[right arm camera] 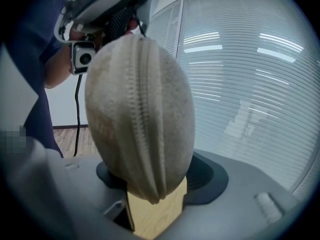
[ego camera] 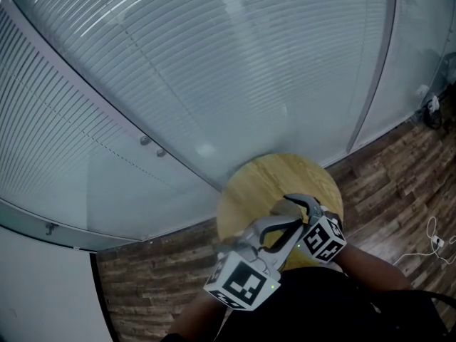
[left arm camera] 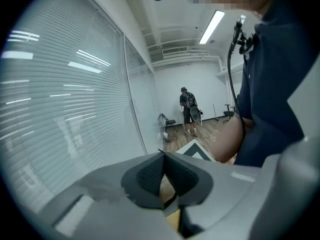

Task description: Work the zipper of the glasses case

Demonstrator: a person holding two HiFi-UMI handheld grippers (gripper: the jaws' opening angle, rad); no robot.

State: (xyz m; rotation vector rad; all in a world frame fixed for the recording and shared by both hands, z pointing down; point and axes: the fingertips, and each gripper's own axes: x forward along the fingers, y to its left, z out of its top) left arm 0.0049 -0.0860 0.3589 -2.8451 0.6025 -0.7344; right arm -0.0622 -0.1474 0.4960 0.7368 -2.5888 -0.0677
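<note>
Your right tongs (right arm camera: 157, 180): jaws partway apart and clamped on the glasses case (right arm camera: 137, 109), one dark pad against each broad side of its lower end.

The glasses case: beige-grey fabric, rounded, standing on end in that grip. Its zipper (right arm camera: 145, 99) runs up the middle of the face turned toward the right gripper view, and the teeth are closed along the stretch that shows.

Your left tongs (left arm camera: 164, 166): jaws brought fully together, pads meeting at the tip. You cannot tell whether anything thin is nipped there. In the right gripper view they sit just above the top end of the case; contact cannot be judged.

Beneath both: a round wooden table (ego camera: 260, 184), light grain, showing through the gap under each pair of jaws. Whether the case rests on it cannot be told.

Head view: both tongs are close together over the near side of the table, the left cube (ego camera: 242, 285) lower in the picture than the right cube (ego camera: 325, 239).

Surroundings: a glass wall with horizontal blinds (ego camera: 178, 63) behind the table, a dark plank floor (ego camera: 399, 169), and a white cable (ego camera: 436, 242) on it at right. Far down the room, a person (left arm camera: 189, 111) stands near a chair (left arm camera: 169, 123), under a ceiling strip light (left arm camera: 212, 26).
</note>
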